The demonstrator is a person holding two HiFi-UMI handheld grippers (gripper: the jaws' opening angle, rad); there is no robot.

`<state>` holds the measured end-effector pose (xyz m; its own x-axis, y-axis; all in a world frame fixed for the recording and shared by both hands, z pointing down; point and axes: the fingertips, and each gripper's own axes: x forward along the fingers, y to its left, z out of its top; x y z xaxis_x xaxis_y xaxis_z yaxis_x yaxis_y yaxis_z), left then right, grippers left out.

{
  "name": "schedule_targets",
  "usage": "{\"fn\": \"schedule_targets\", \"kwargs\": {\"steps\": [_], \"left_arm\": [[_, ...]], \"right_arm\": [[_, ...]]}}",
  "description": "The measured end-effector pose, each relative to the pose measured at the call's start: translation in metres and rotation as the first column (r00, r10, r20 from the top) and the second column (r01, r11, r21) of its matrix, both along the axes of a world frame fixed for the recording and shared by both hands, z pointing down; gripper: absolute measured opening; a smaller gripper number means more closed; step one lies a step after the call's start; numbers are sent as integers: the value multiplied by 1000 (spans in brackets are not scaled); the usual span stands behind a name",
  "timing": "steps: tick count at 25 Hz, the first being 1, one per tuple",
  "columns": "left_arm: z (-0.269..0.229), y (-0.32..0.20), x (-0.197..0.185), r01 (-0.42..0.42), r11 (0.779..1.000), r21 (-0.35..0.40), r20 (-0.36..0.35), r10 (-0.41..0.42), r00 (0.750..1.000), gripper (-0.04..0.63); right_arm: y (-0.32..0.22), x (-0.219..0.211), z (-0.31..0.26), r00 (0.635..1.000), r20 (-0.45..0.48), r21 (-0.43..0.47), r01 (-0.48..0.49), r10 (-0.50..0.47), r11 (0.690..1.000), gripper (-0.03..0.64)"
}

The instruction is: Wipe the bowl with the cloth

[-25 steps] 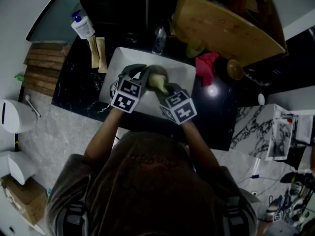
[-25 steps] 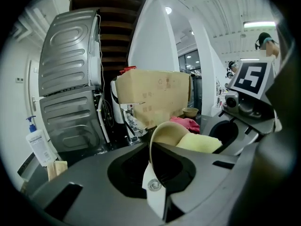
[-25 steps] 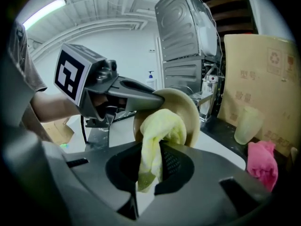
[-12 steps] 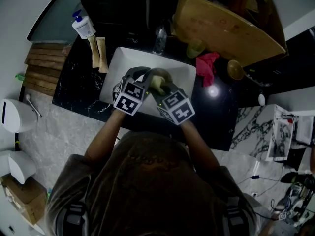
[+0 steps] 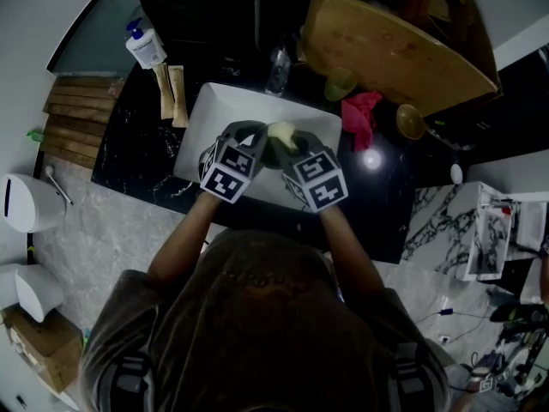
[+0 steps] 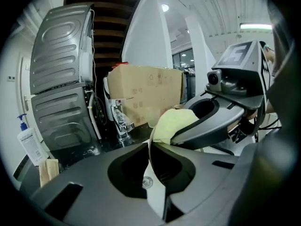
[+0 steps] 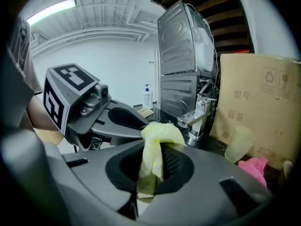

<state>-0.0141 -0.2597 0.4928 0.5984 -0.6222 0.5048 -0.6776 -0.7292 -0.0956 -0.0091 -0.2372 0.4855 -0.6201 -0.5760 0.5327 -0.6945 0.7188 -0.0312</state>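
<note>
Both grippers are held over the white rectangular sink (image 5: 214, 114) set in the black marble counter (image 5: 137, 153).

Left gripper (image 6: 152, 158): fingers narrow, pinching the thin rim of the pale bowl (image 6: 155, 197), seen edge-on.

Right gripper (image 7: 154, 150): fingers closed on the bunched yellow cloth (image 7: 157, 134), with a tail hanging down between them. The cloth sits just beyond the bowl rim, between the two grippers; contact cannot be confirmed.

Chrome tap (image 7: 197, 117) behind. Pink rag (image 5: 360, 114) on the counter to the right of the sink.

Only a thin edge of the bowl (image 6: 153, 197) shows — the left gripper (image 6: 151, 146) hides the rest.
</note>
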Motion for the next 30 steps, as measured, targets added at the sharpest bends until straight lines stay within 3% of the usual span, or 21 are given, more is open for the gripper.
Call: {"fn": "schedule_targets", "kwargs": {"steps": [6, 14, 30], "left_arm": [[-4, -1, 2, 12, 1000, 19, -1, -12, 1000, 21], [-5, -5, -4, 37, 999, 33, 7, -38, 999, 25], [-8, -14, -18, 88, 995, 35, -11, -88, 996, 25]], "right_arm": [[-8, 7, -3, 996, -55, 60, -61, 64, 996, 21], [-8, 16, 9, 991, -96, 30, -86, 89, 996, 21], [26, -5, 39, 986, -154, -72, 54, -65, 996, 21]]}}
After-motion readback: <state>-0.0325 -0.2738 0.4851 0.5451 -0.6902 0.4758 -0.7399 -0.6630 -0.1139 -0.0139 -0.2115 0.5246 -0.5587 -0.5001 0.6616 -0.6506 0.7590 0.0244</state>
